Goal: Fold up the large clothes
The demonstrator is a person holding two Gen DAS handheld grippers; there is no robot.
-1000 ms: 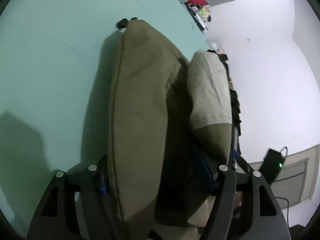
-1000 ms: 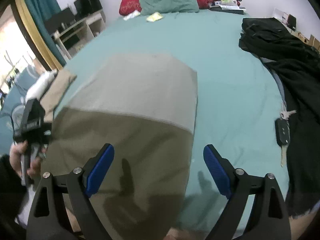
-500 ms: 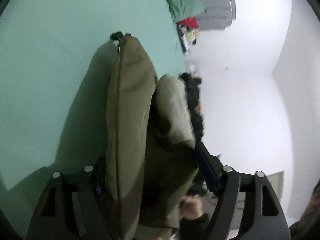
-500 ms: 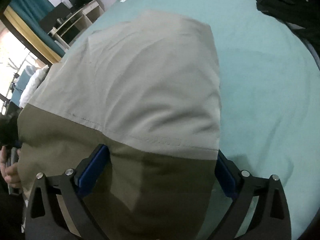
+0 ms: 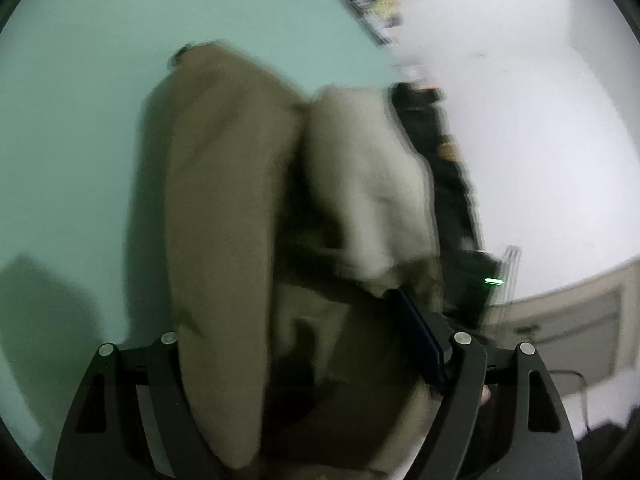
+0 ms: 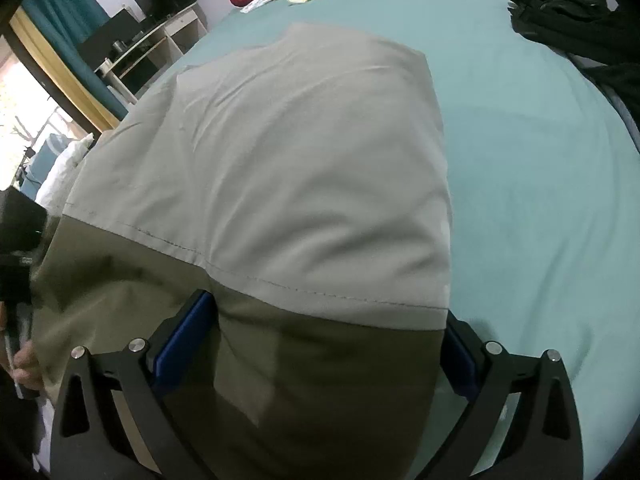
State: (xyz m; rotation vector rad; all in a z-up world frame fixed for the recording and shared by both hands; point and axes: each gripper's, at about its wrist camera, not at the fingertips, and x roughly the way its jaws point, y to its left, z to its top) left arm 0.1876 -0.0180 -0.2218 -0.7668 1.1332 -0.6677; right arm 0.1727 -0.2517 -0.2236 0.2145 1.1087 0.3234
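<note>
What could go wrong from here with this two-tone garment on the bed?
1. The left gripper has just been opening its jaws, with bunched olive fabric between them; the fold may slump before it lies flat.
2. The right gripper straddles the two-tone garment with jaws wide, having just been opening; lifting away could snag and drag the cloth.
3. The black clothes lie nearby on the bed; a big sweep might catch them.

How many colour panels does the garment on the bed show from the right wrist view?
2: a light grey panel on the far part, and an olive panel nearest the camera, between the right tool's fingers. More may be folded underneath.
</note>
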